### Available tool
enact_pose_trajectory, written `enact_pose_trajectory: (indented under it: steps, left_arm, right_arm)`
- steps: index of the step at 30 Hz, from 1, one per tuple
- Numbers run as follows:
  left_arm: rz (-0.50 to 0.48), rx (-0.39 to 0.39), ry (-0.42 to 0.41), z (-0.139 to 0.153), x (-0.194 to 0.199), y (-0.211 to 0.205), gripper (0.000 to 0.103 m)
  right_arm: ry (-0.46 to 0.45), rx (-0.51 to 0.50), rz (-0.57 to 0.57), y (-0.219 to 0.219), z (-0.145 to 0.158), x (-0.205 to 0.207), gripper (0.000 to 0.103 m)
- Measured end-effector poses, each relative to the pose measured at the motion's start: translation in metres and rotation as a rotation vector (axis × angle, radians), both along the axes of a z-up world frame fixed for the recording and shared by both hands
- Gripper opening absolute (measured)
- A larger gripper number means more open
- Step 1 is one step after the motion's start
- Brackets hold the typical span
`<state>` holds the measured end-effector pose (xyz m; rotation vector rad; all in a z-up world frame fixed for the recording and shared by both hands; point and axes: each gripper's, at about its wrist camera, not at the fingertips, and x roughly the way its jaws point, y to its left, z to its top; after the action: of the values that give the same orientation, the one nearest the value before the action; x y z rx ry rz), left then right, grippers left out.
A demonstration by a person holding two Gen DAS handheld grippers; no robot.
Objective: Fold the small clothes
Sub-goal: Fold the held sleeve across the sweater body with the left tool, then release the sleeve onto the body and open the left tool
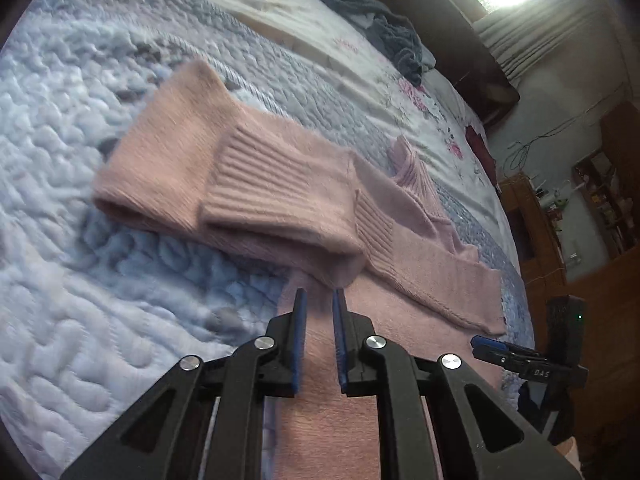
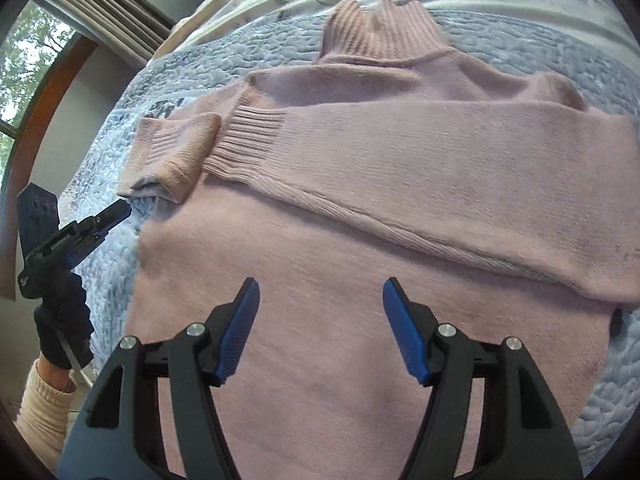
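Obstacles: we see a pink sweater (image 2: 360, 208) spread flat on the quilt (image 1: 80, 280), sleeves folded across it; a dark bundle of clothes (image 1: 388, 36) far off near the headboard (image 1: 460, 40). Free room: we find bare quilt left of the sweater.

I'm holding my left gripper (image 1: 319, 300) low and level, its blue-padded fingers (image 1: 299, 340) standing a narrow gap apart with nothing between them. I'm keeping my right gripper (image 2: 321, 292) spread wide, pads (image 2: 240, 328) angled outward, empty. My gloved left hand (image 2: 64, 320) is wrapping the handle, cream sleeve (image 2: 44, 416) showing at the wrist.
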<state>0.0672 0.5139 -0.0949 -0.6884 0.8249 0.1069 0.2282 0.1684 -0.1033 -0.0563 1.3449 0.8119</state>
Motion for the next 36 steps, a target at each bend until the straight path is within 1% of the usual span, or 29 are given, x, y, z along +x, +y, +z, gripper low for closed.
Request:
enact_pose_trajectory:
  steps: [1,2,3,4,7,9,11,12,13,16,17,18,21,22,23,24,25,27,29,32,36]
  left_arm:
    - [0.030,0.031,-0.012,0.008,0.000,0.009,0.013]
    - [0.054,0.032,-0.030,0.015,0.002,0.020,0.015]
    - [0.069,0.028,-0.040,0.019,0.005,0.030,0.020]
    - [0.079,0.035,-0.033,0.020,0.011,0.037,0.022]
    - [0.073,0.093,0.050,0.007,0.035,0.049,0.023]
    - [0.054,0.145,0.107,-0.005,0.045,0.049,0.023]
    - [0.033,0.171,0.159,-0.019,0.053,0.047,0.023]
    - [0.029,0.175,0.181,-0.025,0.055,0.048,0.023]
    - [0.024,0.168,0.185,-0.031,0.053,0.049,0.023]
    - [0.036,0.131,0.168,-0.039,0.050,0.055,0.023]
    - [0.044,0.115,0.164,-0.040,0.049,0.057,0.023]
    - [0.046,0.109,0.161,-0.040,0.048,0.057,0.023]
    - [0.048,0.106,0.146,-0.032,0.042,0.057,0.023]
    - [0.055,0.101,0.133,-0.029,0.038,0.058,0.023]
    - [0.065,0.096,0.120,-0.026,0.034,0.060,0.023]
    - [0.078,0.097,0.117,-0.023,0.031,0.062,0.024]
    - [0.088,0.098,0.117,-0.021,0.028,0.065,0.024]
    - [0.100,0.095,0.116,-0.019,0.024,0.069,0.024]
    - [0.111,0.096,0.111,-0.015,0.021,0.072,0.024]
    - [0.121,0.093,0.097,-0.010,0.020,0.073,0.025]
    - [0.105,0.103,0.084,-0.004,0.030,0.058,0.026]
  right_arm:
    - [0.013,0.014,0.009,0.015,0.003,0.000,0.065]
    - [0.021,0.026,0.019,0.029,0.006,0.000,0.065]
    - [0.025,0.035,0.031,0.042,0.009,0.000,0.065]
    - [0.027,0.040,0.041,0.056,0.011,0.000,0.065]
    - [0.063,0.062,0.050,0.093,0.012,0.004,0.065]
    - [0.096,0.080,0.051,0.111,0.011,0.007,0.065]
    - [0.121,0.084,0.047,0.127,0.007,0.009,0.065]
    - [0.129,0.083,0.049,0.135,0.005,0.010,0.064]
    - [0.135,0.084,0.046,0.142,0.004,0.012,0.064]
    - [0.186,0.114,0.033,0.158,-0.004,0.017,0.060]
    - [0.200,0.119,0.032,0.162,-0.008,0.018,0.056]
    - [0.209,0.115,0.035,0.168,-0.012,0.018,0.054]
    - [0.230,0.092,0.042,0.183,-0.027,0.017,0.052]
    - [0.243,0.089,0.041,0.187,-0.033,0.016,0.051]
    - [0.258,0.094,0.039,0.189,-0.038,0.016,0.044]
    - [0.270,0.104,0.038,0.191,-0.043,0.015,0.030]
    - [0.264,0.105,0.037,0.191,-0.045,0.014,0.028]
    - [0.236,0.116,0.040,0.188,-0.042,0.012,0.012]
    - [0.215,0.149,0.047,0.181,-0.032,0.012,0.011]
    - [0.175,0.201,0.064,0.166,-0.008,0.013,0.011]
    - [0.102,0.221,0.061,0.135,0.021,0.018,0.011]
